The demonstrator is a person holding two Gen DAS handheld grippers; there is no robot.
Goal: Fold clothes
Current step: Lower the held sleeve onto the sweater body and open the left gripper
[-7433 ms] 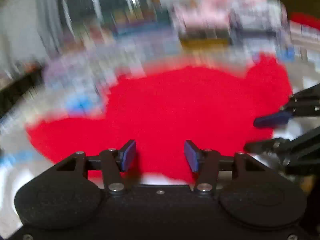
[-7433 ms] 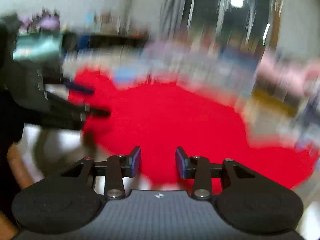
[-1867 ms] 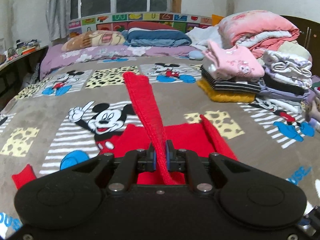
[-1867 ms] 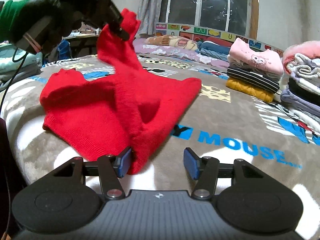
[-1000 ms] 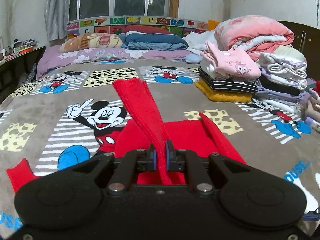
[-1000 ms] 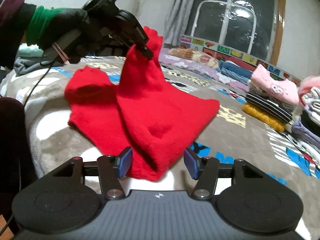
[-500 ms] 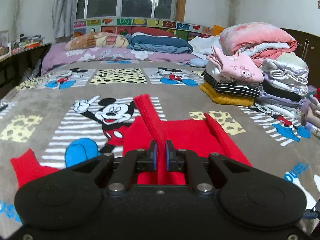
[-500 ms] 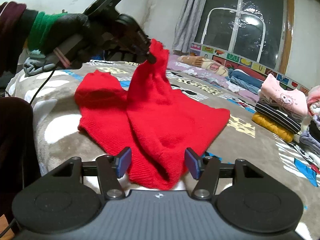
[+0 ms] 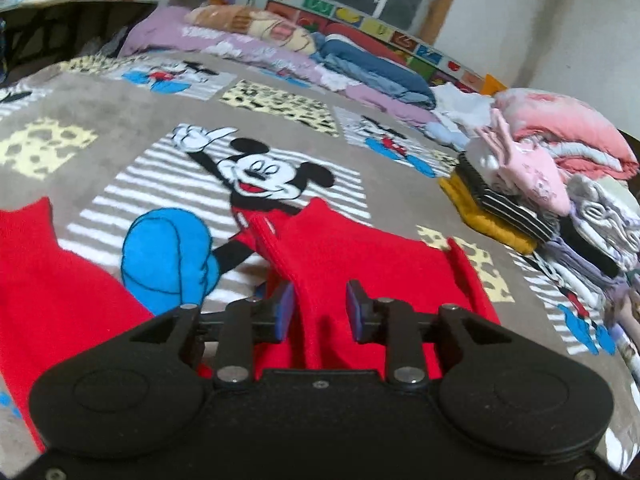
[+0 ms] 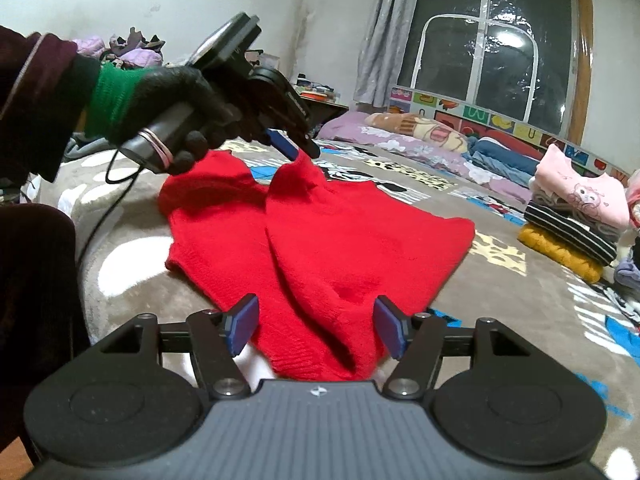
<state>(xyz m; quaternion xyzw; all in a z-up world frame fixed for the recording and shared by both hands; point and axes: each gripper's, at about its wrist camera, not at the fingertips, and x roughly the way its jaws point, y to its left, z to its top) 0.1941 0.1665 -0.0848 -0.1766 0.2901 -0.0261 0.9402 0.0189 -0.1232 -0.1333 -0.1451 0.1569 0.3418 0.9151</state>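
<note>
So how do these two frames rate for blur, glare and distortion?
Left wrist view: slightly soft, bedding pile smeared, strong fisheye tilt across the blanket. Right wrist view: sharp on the red sweater, with lamp glare in the window and bent edges.

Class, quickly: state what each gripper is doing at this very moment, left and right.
Left gripper: open, fingers either side of a raised fold of the red sweater, not clamping it.
Right gripper: open, holding nothing, sweater hem between its fingers.
</note>
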